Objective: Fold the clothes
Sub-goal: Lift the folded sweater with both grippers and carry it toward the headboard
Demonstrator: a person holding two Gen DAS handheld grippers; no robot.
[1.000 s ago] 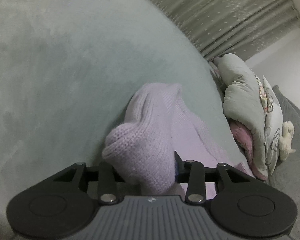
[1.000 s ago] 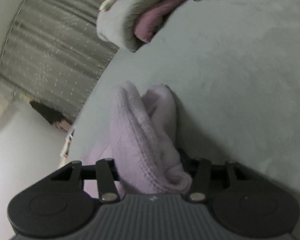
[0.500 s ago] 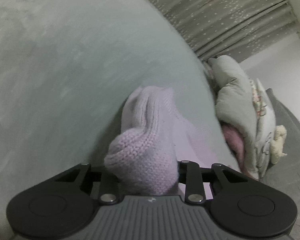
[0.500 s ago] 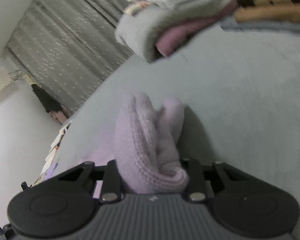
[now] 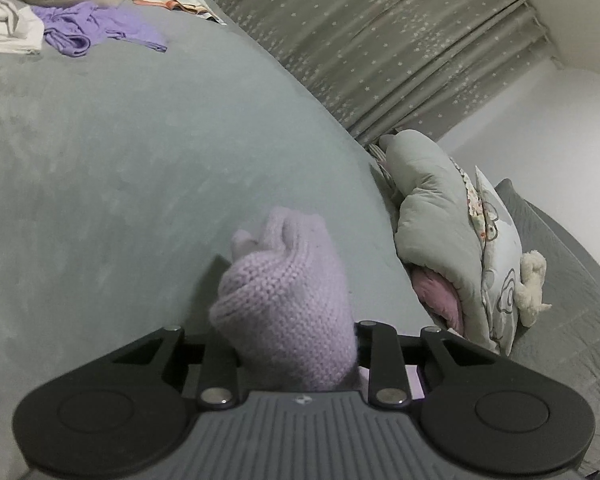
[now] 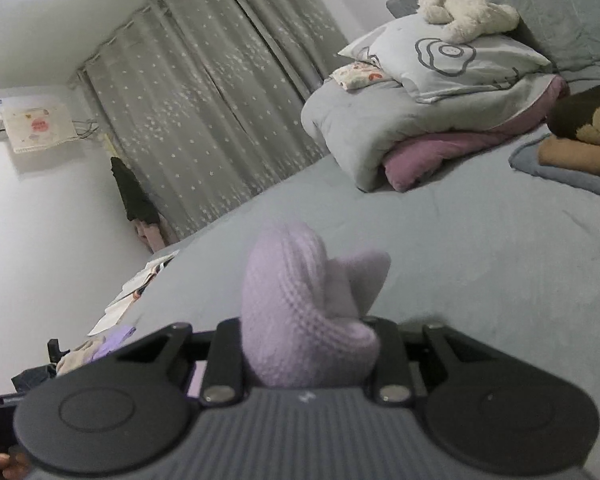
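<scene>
With the lilac knit (image 5: pixel 288 312) bunched thickly between the left gripper (image 5: pixel 290 354) and right gripper (image 6: pixel 306 354), both clamped on it above the bed (image 5: pixel 120 168), a loose layer could have been shed and the fold skewed.

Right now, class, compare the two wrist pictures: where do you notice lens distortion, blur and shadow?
Left wrist view: the fisheye bows the grey bed cover into a dome; the lilac knit in the left gripper shows crisp stitches and throws a dark shadow to its left. Right wrist view: the star curtain leans, and the knit's far tip in the right gripper smears with blur.
</scene>
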